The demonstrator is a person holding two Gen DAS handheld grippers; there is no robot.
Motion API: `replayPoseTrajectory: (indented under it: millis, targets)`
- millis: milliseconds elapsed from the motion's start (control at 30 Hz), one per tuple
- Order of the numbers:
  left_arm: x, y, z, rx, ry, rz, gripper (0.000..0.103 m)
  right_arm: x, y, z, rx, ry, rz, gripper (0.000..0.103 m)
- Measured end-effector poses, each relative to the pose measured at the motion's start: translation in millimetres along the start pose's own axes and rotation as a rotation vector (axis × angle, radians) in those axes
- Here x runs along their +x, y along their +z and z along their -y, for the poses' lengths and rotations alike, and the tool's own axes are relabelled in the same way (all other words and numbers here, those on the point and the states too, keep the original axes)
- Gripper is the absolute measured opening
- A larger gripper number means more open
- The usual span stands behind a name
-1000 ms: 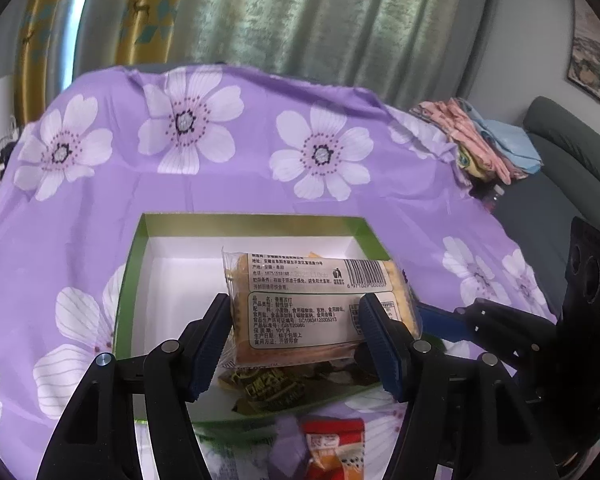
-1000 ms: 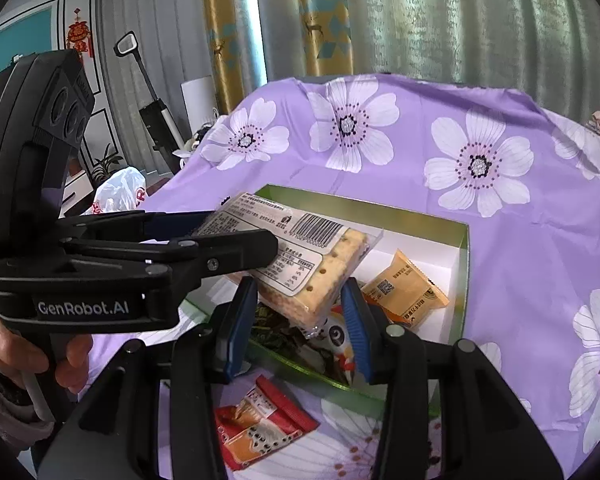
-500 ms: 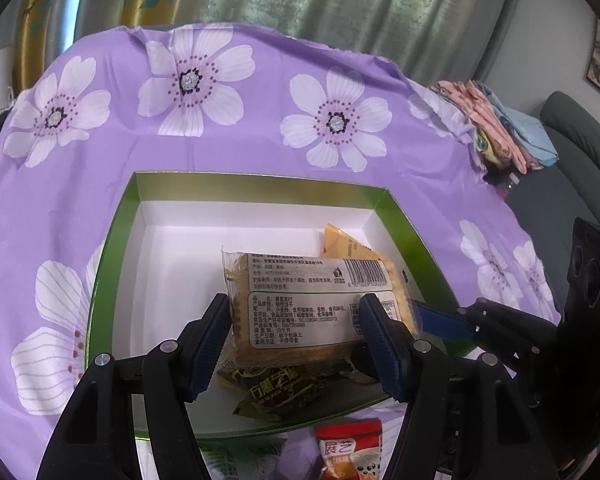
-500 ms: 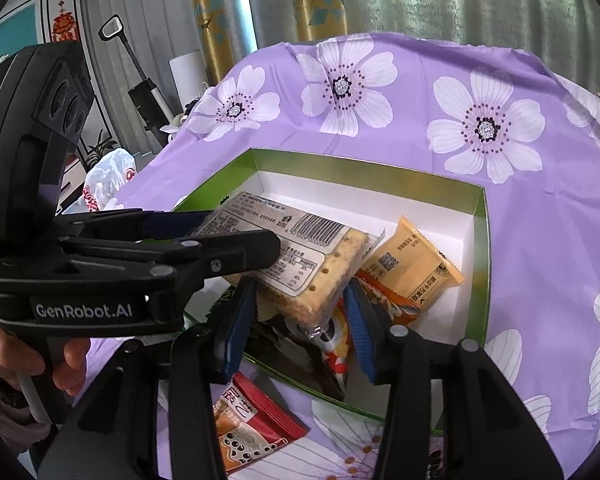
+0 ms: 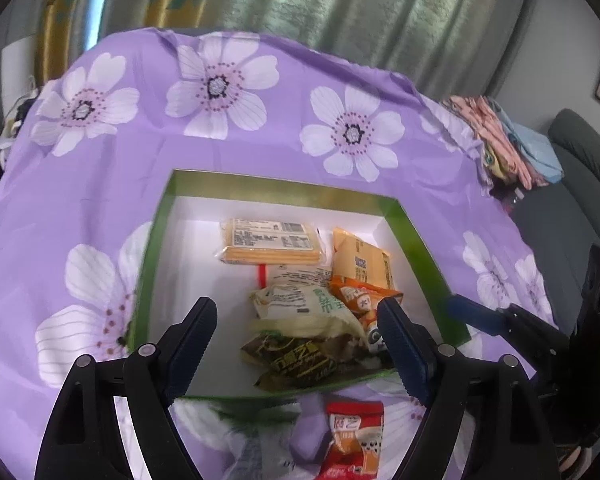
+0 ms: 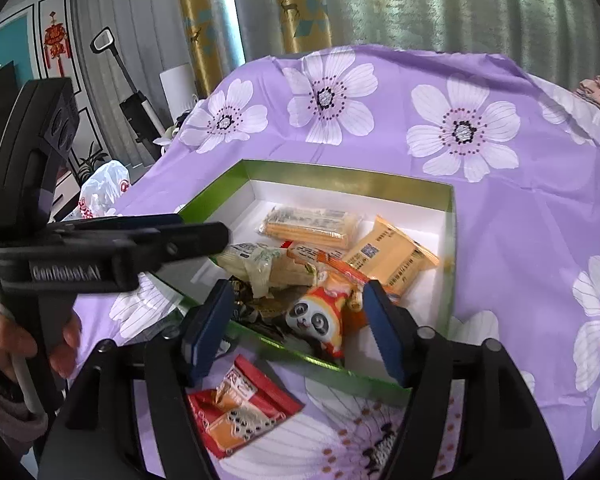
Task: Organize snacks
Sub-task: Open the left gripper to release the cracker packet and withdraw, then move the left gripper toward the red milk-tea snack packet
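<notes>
A green-walled box point(image 5: 416, 236) point(image 6: 452, 216) with a white floor lies on the purple flowered cloth. The cracker pack point(image 5: 270, 242) point(image 6: 312, 222) lies flat at the back of the box, free of both grippers. An orange pack point(image 5: 360, 258) point(image 6: 392, 258), a pale green bag point(image 5: 304, 302) and a panda bag point(image 6: 320, 316) lie nearer. My left gripper point(image 5: 296, 340) hangs over the front of the box, its jaws opening with nothing gripped. My right gripper point(image 6: 296, 320) likewise has its jaws opening, apart from any pack.
A red snack pack point(image 5: 354, 436) point(image 6: 240, 404) lies on the cloth outside the box's front wall. Folded cloths point(image 5: 508, 140) sit at the table's right edge, by a grey sofa point(image 5: 572, 200). A person's hand point(image 6: 8, 336) holds the left gripper's handle.
Both grippers held the cracker pack above the box; now their jaws have spread and the pack lies on the box floor at the back.
</notes>
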State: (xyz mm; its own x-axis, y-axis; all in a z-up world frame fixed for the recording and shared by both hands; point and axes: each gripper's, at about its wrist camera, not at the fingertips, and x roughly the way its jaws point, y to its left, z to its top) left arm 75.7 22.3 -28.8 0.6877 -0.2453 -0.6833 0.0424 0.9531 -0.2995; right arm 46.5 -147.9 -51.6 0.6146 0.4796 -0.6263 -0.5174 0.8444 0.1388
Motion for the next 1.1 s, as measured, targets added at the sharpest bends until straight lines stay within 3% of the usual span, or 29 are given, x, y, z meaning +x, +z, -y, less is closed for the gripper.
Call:
replayPoseTrajectory:
  millis: [600,1100]
  targets:
    - [-65,-45,-7,-0.059,0.014,0.038,0.086,-50,-38,-13,0.012,0.021,-0.002,0.073]
    - [-57,-114,30,-0.016,-0.191,-0.062,0.086,-52,-88,-28,-0.013,0.080,-0.094,0.074]
